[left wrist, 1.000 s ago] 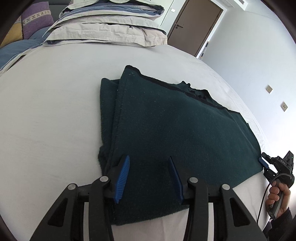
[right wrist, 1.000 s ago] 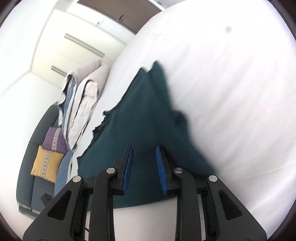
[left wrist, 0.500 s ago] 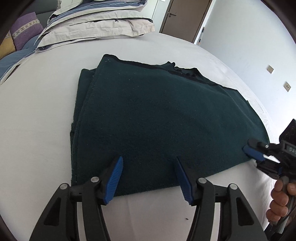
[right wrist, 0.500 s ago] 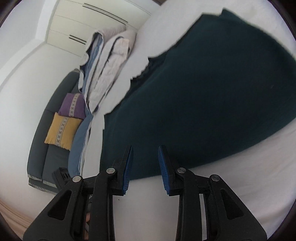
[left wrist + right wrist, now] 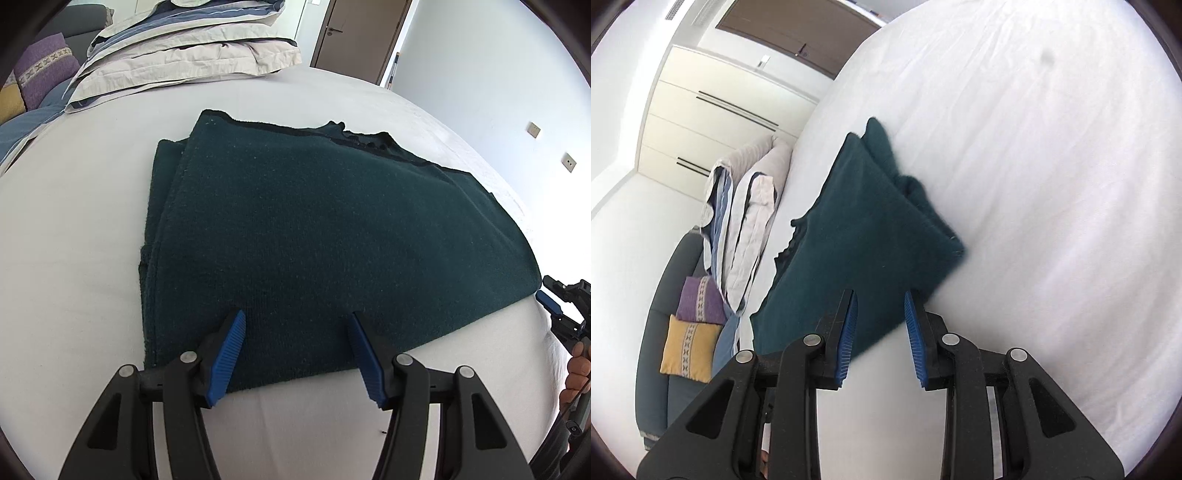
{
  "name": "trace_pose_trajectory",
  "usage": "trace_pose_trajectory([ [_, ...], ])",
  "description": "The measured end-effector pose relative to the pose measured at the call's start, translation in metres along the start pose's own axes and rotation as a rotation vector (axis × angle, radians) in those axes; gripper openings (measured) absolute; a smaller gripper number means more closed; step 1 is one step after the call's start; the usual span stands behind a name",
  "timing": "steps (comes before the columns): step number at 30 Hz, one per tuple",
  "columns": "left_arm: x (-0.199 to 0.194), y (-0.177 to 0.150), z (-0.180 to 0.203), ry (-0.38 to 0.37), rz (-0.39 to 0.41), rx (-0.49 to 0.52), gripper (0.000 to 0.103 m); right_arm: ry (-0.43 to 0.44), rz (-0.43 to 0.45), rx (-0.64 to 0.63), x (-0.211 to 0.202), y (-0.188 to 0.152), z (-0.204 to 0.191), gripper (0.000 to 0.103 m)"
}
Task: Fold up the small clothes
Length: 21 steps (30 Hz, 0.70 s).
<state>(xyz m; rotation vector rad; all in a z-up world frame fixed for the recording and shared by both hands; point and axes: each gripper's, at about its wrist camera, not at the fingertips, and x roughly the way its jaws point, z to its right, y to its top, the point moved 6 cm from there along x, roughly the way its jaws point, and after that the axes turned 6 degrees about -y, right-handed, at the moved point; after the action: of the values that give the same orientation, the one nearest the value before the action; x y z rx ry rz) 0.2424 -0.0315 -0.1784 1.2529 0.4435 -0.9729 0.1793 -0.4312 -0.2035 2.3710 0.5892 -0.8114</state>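
A dark green garment (image 5: 314, 229) is lying flat on the white bed (image 5: 74, 229), already doubled over on itself: along its left side a lower layer is peeking out from under the top one, and a ragged, darker edge is running along the far side. So at least one fold looks done, while the piece is still spreading wide enough that a further fold or two probably remains before it counts as a small, tidy packet. The left gripper (image 5: 295, 354) is hovering over the near edge with its blue pads well apart; its jaws have just been opening, and though the cloth is showing in the gap between them, nothing is pinched there. The right gripper (image 5: 879, 332) is pointing at the near right corner of the garment with its pads set a narrower way apart, and they are not pressing on the fabric either; in the left wrist view it is showing just beside that corner, with part of a hand (image 5: 580, 373) below it. Both grippers seem to be lining up along the near edge, which suggests the next fold is about to be taken. Stacked pillows (image 5: 184, 48) are sitting at the far end of the bed.
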Motion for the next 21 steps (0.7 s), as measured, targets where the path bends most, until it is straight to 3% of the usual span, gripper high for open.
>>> trace_pose_trajectory([
  [4, 0.0, 0.0, 0.0, 0.004, 0.005, 0.006, 0.061, 0.006, 0.006, -0.05, -0.012, -0.003, -0.009, 0.028],
  [10, -0.001, -0.001, 0.0, -0.005, 0.008, 0.002, 0.061, 0.073, -0.075, -0.214, 0.009, -0.022, -0.08, 0.028],
  [11, -0.001, -0.001, 0.0, -0.008, 0.009, 0.0, 0.061, 0.085, -0.09, -0.241, 0.013, -0.026, -0.093, 0.031],
  [12, -0.002, -0.001, -0.001, -0.013, 0.01, -0.002, 0.061, 0.095, -0.104, -0.265, 0.016, -0.029, -0.103, 0.043],
  [13, -0.003, -0.001, -0.002, -0.022, 0.011, -0.008, 0.061, 0.102, -0.111, -0.284, 0.021, -0.032, -0.115, 0.05],
  [17, -0.027, 0.005, -0.015, -0.116, 0.042, -0.12, 0.061, 0.15, -0.162, -0.384, 0.045, -0.047, -0.166, 0.051],
  [21, -0.059, 0.02, -0.046, -0.116, 0.136, -0.193, 0.061, 0.199, -0.218, -0.455, 0.074, -0.058, -0.208, 0.051],
])
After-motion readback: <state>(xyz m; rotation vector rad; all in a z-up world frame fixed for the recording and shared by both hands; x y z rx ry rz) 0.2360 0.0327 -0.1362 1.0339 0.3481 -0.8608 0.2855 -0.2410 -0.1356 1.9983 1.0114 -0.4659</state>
